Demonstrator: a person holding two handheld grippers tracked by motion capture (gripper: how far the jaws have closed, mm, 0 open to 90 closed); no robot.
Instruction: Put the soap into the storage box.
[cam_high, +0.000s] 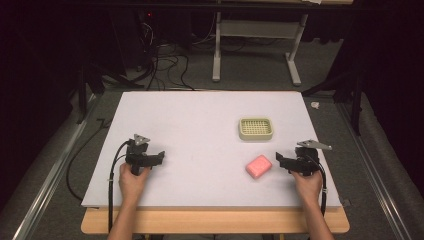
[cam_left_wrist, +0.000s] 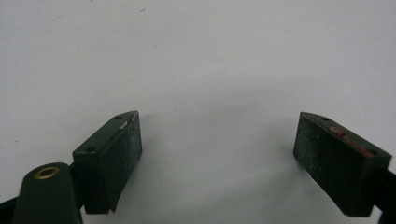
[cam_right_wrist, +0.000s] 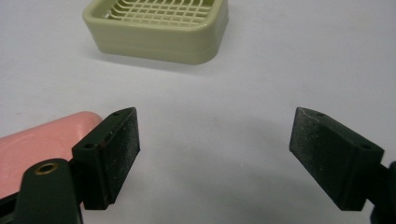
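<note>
Beside the right gripper (cam_right_wrist: 215, 135), jaws wide, pink soap (cam_right_wrist: 42, 149); left gripper (cam_left_wrist: 219, 140) equally wide.

The table (cam_high: 165, 115) has a plain white top with a light wood edge along the near side. On it lie a pink bar of soap (cam_high: 258, 166) and a pale yellow-green soap dish (cam_high: 255, 128) whose top is a grid of small square holes. Both the left gripper (cam_high: 159, 157) and the right gripper (cam_high: 280, 161) are black, each topped by a grey plate, and one left pad (cam_left_wrist: 338, 161) carries a reddish smear.
</note>
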